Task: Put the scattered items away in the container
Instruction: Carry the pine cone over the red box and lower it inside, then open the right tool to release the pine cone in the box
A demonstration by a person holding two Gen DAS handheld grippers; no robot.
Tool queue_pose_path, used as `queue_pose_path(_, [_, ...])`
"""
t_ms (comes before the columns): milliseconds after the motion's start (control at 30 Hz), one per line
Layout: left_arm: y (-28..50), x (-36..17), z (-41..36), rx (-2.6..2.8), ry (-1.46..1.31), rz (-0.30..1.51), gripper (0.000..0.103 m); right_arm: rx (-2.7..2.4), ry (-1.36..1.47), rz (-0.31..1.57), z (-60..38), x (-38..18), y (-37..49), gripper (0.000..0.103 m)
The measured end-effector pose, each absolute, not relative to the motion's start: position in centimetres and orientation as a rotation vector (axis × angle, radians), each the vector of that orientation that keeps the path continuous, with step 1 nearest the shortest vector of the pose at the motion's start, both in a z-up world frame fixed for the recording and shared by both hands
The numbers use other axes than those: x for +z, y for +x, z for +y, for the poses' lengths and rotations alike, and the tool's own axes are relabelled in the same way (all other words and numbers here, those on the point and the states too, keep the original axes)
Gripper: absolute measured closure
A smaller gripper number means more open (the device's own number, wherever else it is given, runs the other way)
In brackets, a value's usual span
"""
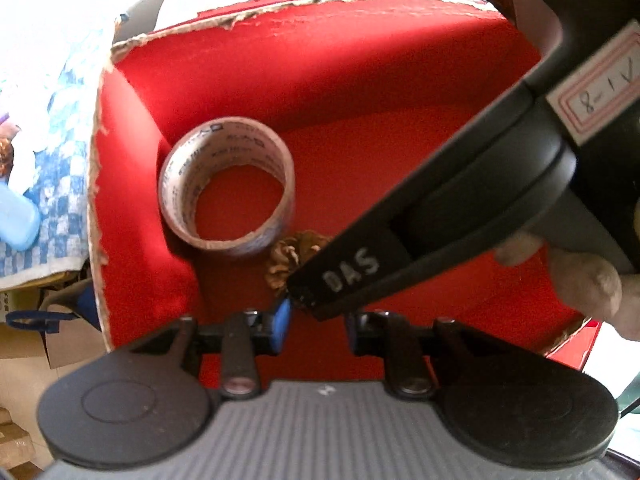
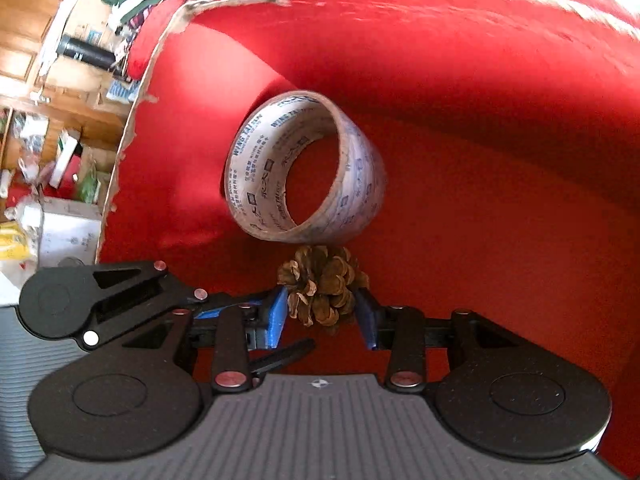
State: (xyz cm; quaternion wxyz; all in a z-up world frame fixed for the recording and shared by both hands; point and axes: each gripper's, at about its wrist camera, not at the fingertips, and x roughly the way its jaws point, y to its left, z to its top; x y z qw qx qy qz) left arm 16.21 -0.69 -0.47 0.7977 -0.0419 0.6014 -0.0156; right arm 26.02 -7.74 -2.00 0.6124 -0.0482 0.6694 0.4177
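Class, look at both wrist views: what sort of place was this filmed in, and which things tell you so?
Probably a lived-in, cluttered home room rather than a lab. Wooden cabinet doors stand behind heaped cardboard boxes, and a blue checked cloth lies beside the torn red box.

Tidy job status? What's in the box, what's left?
Done: tape roll lies in the red box. In hand: right gripper is low inside the box with the pine cone between its pads, not yet released. Remaining: a blue item sits outside on the checked cloth; other leftovers aren't visible.
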Motion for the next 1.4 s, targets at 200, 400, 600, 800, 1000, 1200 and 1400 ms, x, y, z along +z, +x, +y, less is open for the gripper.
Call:
queue_pose_path(200, [14.4,1.3,-0.7,0.005,-0.066,1.23,0.066,1.016,-0.01,1.476,-10.0,-0.1,25.7,0.034])
queue_pose_path(400, [13.2,3.5,-0.5,0.022,-0.073,1.152,0.066,0.947,0.038,1.4,-12.6,0.8,25.9,0.048])
queue_pose_path(600, [14.4,2.5,-1.2,-0.033,-0.129,1.177,0.076,0.836,-0.132,1.418,-11.0,-0.3,25.9,0.063])
queue_pose_path(800, [15.1,2.5,-1.2,-0.005,-0.157,1.189,0.062,0.923,-0.153,1.462,-7.2,-1.5,25.3,0.063])
queue_pose_path(1000, [15.0,2.0,-0.5,0.042,-0.167,1.194,0.06,1.017,-0.065,1.481,-5.9,-2.1,25.0,0.063])
queue_pose_path(1200, [15.5,1.0,-1.0,0.082,-0.155,1.218,0.062,0.994,-0.058,1.405,-6.0,-1.1,24.0,0.063])
queue_pose_path(1400, [15.5,1.0,-1.1,0.097,-0.154,1.221,0.062,0.972,-0.106,1.342,-6.1,0.0,24.1,0.063])
